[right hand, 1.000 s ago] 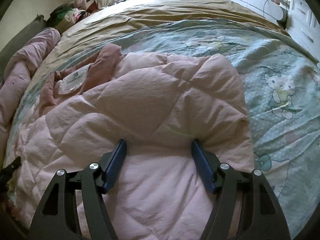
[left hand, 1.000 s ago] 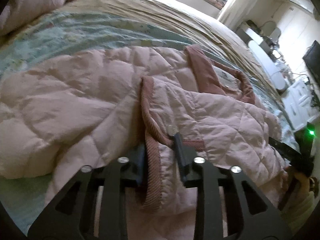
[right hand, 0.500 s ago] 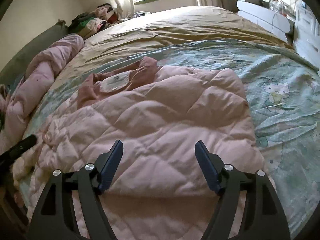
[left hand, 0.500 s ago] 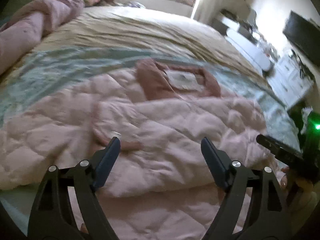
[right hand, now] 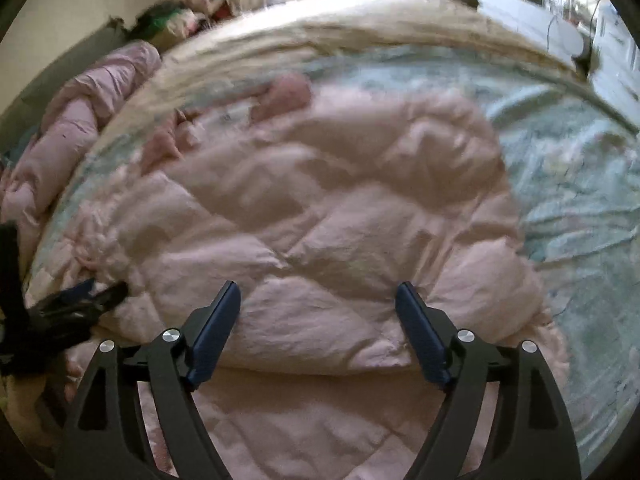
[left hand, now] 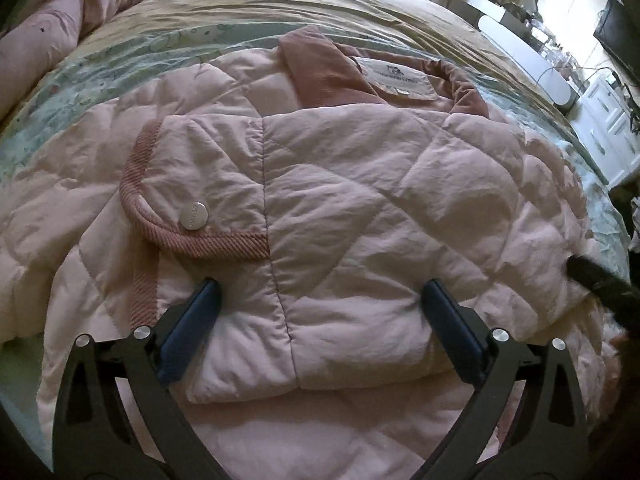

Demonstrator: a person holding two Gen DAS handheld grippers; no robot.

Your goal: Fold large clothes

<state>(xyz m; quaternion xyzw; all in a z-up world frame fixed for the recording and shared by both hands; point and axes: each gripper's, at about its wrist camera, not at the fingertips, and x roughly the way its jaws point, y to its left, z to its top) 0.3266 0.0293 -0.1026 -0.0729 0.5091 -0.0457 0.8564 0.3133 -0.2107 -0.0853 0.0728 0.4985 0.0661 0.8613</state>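
One pink quilted jacket [left hand: 360, 208] lies folded on the bed [left hand: 280, 4], its collar [left hand: 320, 68] at the far end, so its length runs away from the camera. One sleeve with one snap button [left hand: 195, 216] lies across it. The left gripper [left hand: 320, 292] is opening, fingers wide apart above the fabric.

From the right wrist, blurred, the same jacket [right hand: 340, 208]; the right gripper [right hand: 318, 292] is also opening, fingers apart, nothing clamped.

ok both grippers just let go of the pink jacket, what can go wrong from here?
1. The puffy quilted jacket may spring back: its folded sleeve lies loose, and both the left gripper and right gripper are opening with nothing pinched.
2. The left fingers dent the padding and could drag the fold.
3. The cuff with its snap button could catch.
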